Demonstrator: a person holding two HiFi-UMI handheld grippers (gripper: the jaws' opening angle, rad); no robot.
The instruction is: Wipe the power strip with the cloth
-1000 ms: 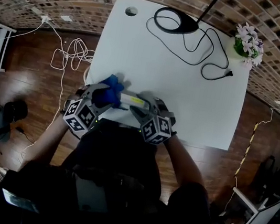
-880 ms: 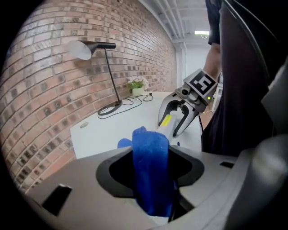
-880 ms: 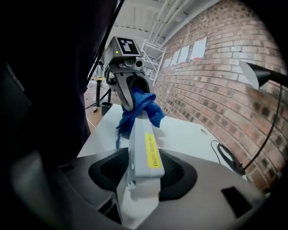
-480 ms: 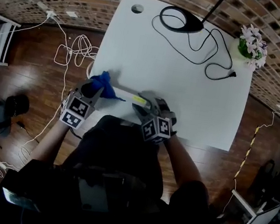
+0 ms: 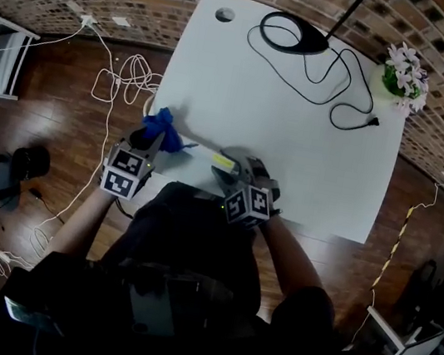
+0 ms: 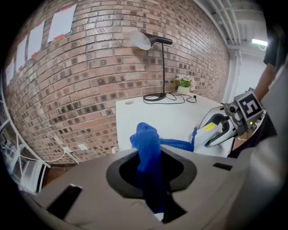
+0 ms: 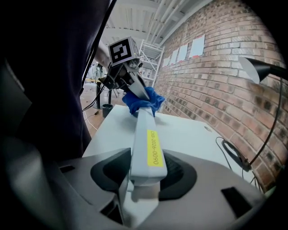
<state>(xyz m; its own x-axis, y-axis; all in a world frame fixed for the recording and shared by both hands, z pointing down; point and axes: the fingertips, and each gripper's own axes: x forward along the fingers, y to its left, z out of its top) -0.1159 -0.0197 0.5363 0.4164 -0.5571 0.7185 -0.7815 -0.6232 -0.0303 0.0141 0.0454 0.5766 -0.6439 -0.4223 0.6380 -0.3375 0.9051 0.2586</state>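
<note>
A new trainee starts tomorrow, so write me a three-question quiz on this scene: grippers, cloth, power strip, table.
1. Multiple choice: what does the left gripper grip? A. a blue cloth B. a sponge C. nothing
2. True or false: the right gripper is shut on the yellow-labelled end of the white power strip.
3. In the head view, what stands at the far right corner of the white table?
Key: 1 A. 2 true. 3 the potted flowers. Both grippers' jaws have just been closing, the left on the cloth, the right on the power strip.
</note>
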